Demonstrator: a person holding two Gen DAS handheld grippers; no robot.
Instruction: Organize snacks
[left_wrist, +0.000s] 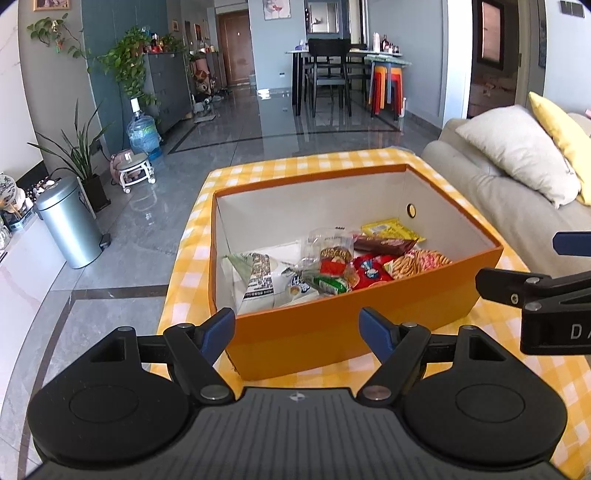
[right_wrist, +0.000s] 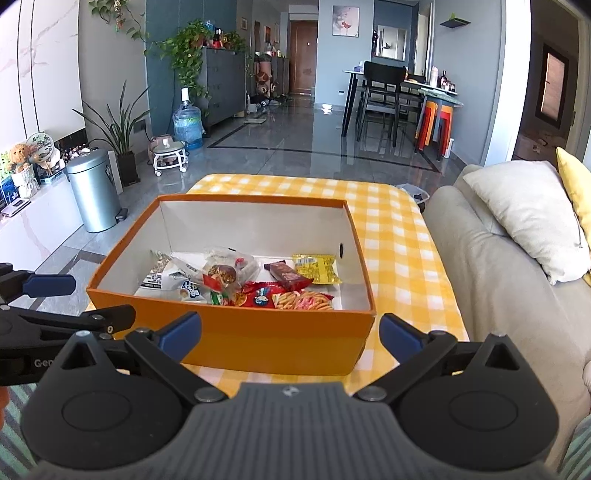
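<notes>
An orange box with a white inside stands on the yellow checked tablecloth. Several snacks lie in it: a white bag, a red packet, a biscuit-stick pack, a brown bar and a yellow packet. My left gripper is open and empty, just short of the box's near wall. In the right wrist view my right gripper also stands open and empty before the same box. The two grippers sit side by side, so the left gripper shows at that view's left edge.
A beige sofa with a pale cushion and a yellow one runs along the table's right side. A metal bin, plants and a water bottle stand on the floor to the left. Beyond the table lie a dining table and chairs.
</notes>
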